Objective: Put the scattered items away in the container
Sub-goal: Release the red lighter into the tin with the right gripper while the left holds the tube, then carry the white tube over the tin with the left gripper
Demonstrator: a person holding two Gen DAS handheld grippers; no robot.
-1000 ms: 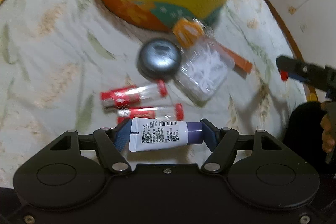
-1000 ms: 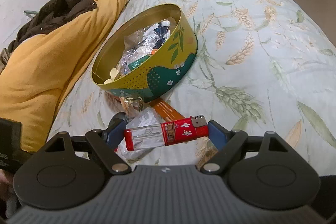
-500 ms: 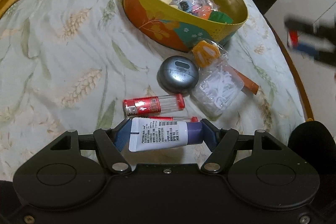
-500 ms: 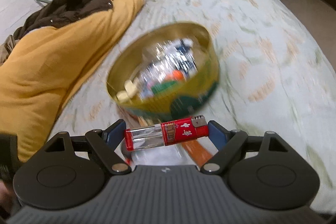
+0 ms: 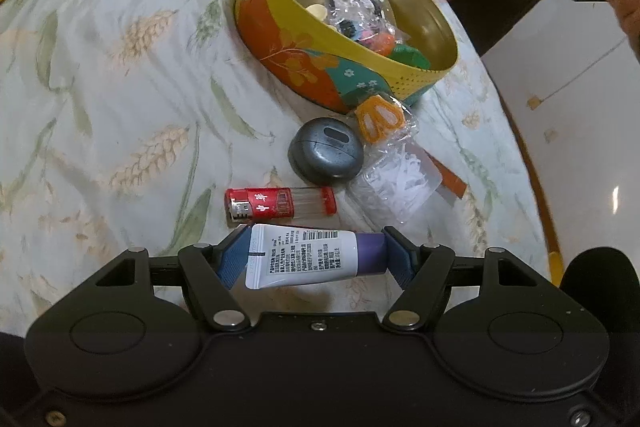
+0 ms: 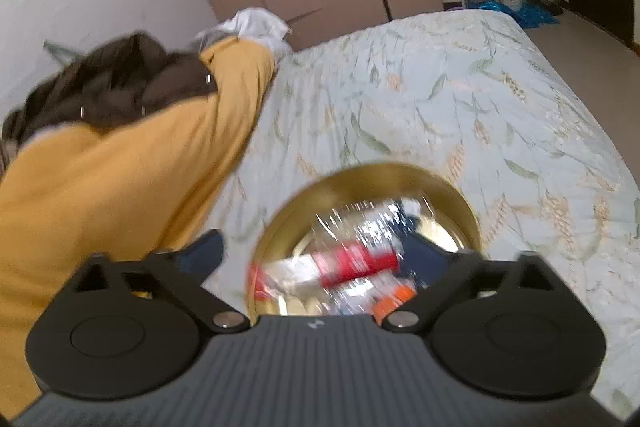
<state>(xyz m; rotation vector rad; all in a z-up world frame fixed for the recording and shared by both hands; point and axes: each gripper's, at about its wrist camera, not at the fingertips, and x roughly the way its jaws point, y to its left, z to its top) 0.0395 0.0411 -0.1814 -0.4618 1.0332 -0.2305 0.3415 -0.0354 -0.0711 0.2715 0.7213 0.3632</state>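
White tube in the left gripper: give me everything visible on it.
The white tube is a small squeeze tube, plastic by its look, with a flat crimped end, printed black text, a barcode and a purple cap. It lies crosswise, slightly tilted, clamped end to end between the blue fingers of the left gripper, above the bedspread. Nothing else visibly touches it.

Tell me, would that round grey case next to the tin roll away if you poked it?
Probably not. The grey case lies on a flat side, not on its edge, so a poke would likely just slide it. The soft bedspread should slow it too. Its smooth, shiny shell looks slippery to pinch.
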